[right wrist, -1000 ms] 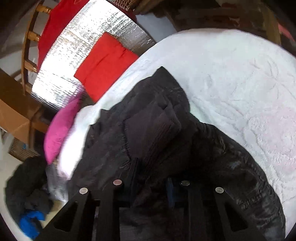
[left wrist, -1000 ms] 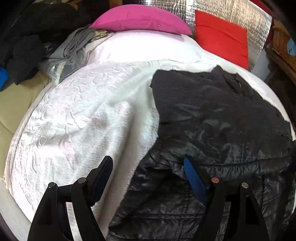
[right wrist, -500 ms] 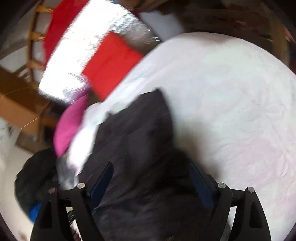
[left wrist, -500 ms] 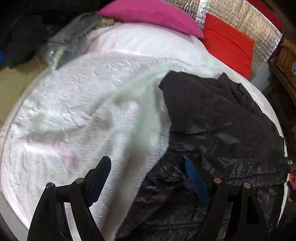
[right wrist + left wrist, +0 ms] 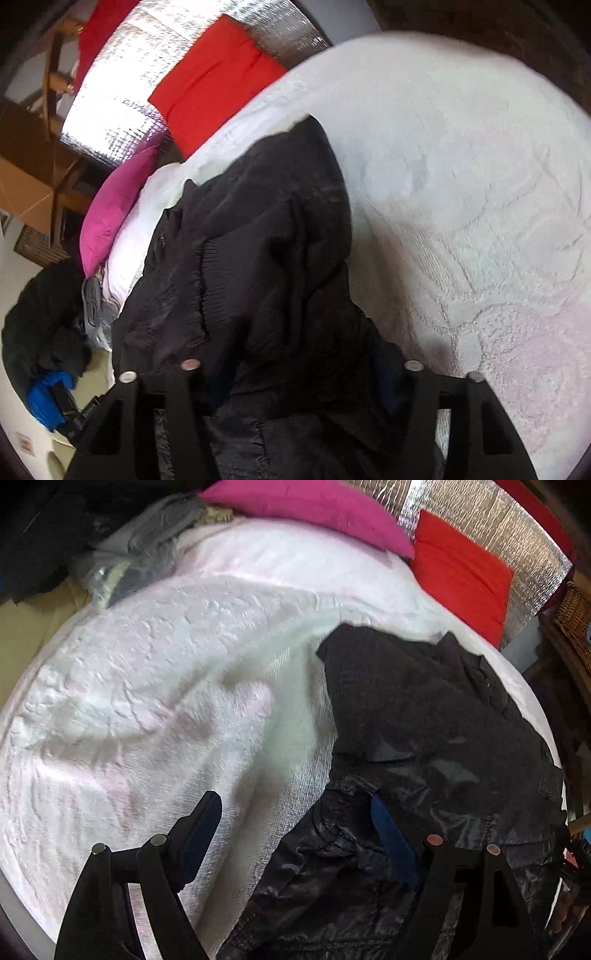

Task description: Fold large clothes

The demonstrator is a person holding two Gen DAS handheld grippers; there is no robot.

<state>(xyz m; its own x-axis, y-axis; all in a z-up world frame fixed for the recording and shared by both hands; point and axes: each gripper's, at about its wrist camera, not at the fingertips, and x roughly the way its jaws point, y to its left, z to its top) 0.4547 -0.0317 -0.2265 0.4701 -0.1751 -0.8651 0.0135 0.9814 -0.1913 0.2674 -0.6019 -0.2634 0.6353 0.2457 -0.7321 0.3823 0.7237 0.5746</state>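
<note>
Loosely, black jacket (image 5: 266, 258) (folded) covers bedspread (image 5: 480, 184).

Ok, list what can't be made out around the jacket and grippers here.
- Right gripper, right wrist view: black jacket bunches between the fingers; dark on dark, whether the pads press it cannot be told.
- Jacket's lower edge, left wrist view: cut off by the frame bottom, behind the left gripper.
- Jacket's front or back: folds hide it in both views.
- Clothes pile: blurred.

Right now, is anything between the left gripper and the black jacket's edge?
Nothing visible. The left gripper hangs open over the jacket edge on the white bedspread. The pink pillow and red cushion lie well beyond.
</note>
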